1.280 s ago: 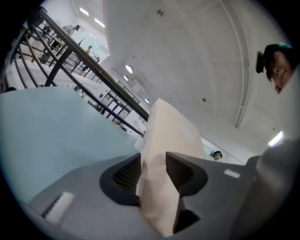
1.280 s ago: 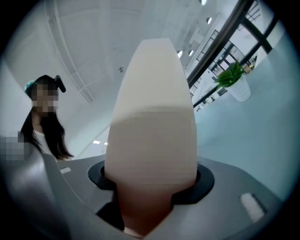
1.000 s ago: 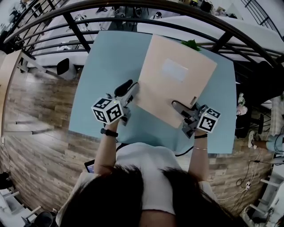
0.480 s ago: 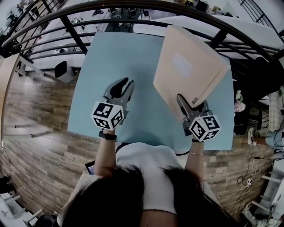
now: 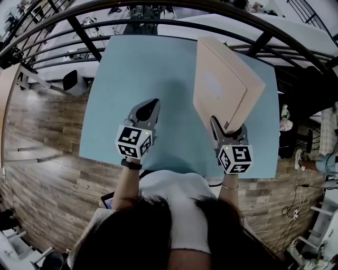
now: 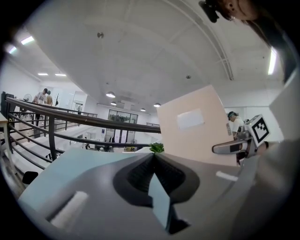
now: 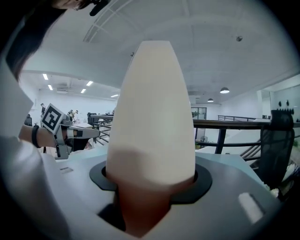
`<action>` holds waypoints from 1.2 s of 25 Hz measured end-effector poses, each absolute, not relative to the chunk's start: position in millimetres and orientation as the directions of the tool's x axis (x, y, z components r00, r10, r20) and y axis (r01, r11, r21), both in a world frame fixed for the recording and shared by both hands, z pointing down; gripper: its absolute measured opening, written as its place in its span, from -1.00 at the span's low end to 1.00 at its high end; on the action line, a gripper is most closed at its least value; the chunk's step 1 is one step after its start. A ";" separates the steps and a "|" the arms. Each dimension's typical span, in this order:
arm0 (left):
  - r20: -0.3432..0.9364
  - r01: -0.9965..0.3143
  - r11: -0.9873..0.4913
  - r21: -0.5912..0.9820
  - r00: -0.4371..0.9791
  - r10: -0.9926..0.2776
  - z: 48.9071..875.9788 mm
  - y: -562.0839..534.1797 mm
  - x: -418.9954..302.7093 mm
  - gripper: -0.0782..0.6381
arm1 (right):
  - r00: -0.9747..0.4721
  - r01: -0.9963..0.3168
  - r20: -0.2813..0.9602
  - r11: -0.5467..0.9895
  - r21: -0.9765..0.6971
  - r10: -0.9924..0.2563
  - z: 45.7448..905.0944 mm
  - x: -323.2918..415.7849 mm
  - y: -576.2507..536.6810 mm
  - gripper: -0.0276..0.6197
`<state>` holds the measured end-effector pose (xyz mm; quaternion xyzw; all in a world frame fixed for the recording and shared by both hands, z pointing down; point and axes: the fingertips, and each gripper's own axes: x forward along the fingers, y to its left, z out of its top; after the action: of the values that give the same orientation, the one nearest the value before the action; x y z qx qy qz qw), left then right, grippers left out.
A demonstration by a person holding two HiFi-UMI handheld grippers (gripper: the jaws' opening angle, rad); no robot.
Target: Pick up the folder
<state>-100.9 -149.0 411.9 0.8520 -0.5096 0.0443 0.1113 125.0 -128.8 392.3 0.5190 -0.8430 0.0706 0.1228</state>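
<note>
The beige folder (image 5: pixel 222 89) with a pale label hangs tilted above the light-blue table (image 5: pixel 137 68), raised off it. Its near edge sits between the jaws of my right gripper (image 5: pixel 227 126), which are closing on it and carry it alone. In the right gripper view the folder (image 7: pixel 152 117) fills the middle and runs down between the pads. My left gripper (image 5: pixel 148 108) hovers over the table to the left of the folder, shut with nothing in it. In the left gripper view its jaws meet at the tips, and the folder (image 6: pixel 192 126) stands to the right.
A dark metal railing (image 5: pixel 158 8) curves round the table's far side. A small green plant (image 6: pixel 157 148) sits at the far table edge. A black office chair (image 7: pixel 276 154) stands to the right, and another chair (image 5: pixel 74 82) to the left on the wooden floor.
The folder went from lying flat on the table to held up at a tilt by the right gripper. The left gripper came off the folder's left edge and shut.
</note>
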 end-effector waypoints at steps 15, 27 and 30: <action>0.198 -0.881 -0.454 0.133 0.473 -0.859 414.4 -163.4 -102.3 -0.62 | -0.420 -0.897 0.290 0.442 0.011 -0.860 398.7 126.3 -141.4 -0.10; 0.206 -0.877 -0.461 0.138 0.481 -0.852 415.6 -165.0 -94.9 -0.62 | -0.436 -0.890 0.310 0.456 -0.006 -0.845 404.5 124.7 -142.3 -0.10; 0.207 -0.876 -0.461 0.138 0.481 -0.852 415.9 -166.0 -94.6 -0.62 | -0.438 -0.889 0.311 0.457 -0.015 -0.843 405.3 126.3 -142.9 -0.10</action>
<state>-94.6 -166.0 415.9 0.8531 -0.5065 0.0541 0.1130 126.3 -142.9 405.3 0.5136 -0.8435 0.0882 0.1306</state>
